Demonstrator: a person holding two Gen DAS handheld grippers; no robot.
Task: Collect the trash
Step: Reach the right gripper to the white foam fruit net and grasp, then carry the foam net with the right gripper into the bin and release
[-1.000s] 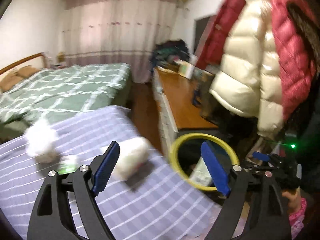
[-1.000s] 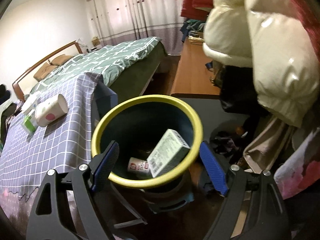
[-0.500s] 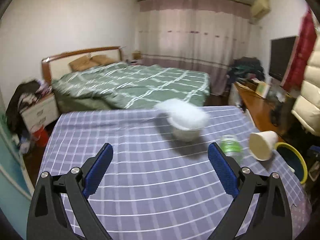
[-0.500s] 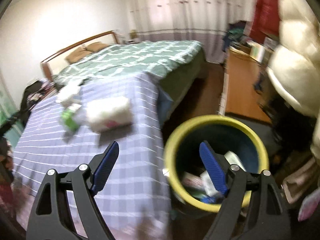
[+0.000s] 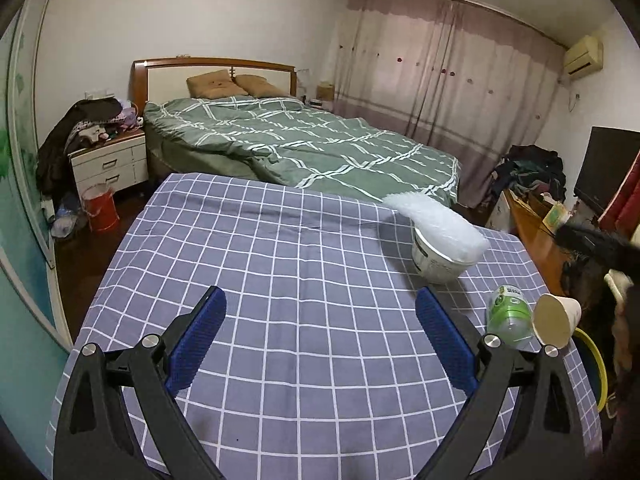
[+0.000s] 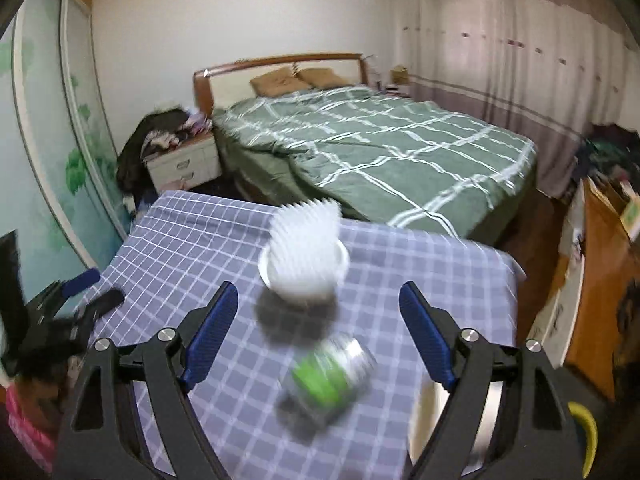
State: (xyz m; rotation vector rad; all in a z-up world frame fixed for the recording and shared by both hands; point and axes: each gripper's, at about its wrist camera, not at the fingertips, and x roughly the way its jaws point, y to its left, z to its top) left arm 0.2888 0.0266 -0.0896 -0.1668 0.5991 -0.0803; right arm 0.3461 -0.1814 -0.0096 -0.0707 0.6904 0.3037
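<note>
On the purple checked table (image 5: 280, 264) lie a white bowl (image 5: 438, 265) with crumpled white wrap (image 5: 436, 218) on it, a green-labelled plastic bottle (image 5: 509, 316) on its side, and a tipped paper cup (image 5: 556, 319) at the right edge. My left gripper (image 5: 320, 336) is open and empty over the table's near middle. My right gripper (image 6: 318, 340) is open and empty, with the bottle (image 6: 330, 376) lying between its fingers and the bowl (image 6: 304, 268) just beyond. The yellow-rimmed bin (image 5: 596, 364) shows past the table's right edge, and in the right wrist view (image 6: 584, 436).
A green quilted bed (image 5: 304, 144) stands behind the table. A nightstand (image 5: 108, 164) piled with clothes and a red bucket (image 5: 98, 208) are at the left. A wooden dresser (image 5: 536, 232) runs along the right. My left gripper also shows at the far left in the right wrist view (image 6: 72, 312).
Both grippers have swung left from the bin to face the table. The right gripper now looks down on the bottle and bowl. Both stayed open.
</note>
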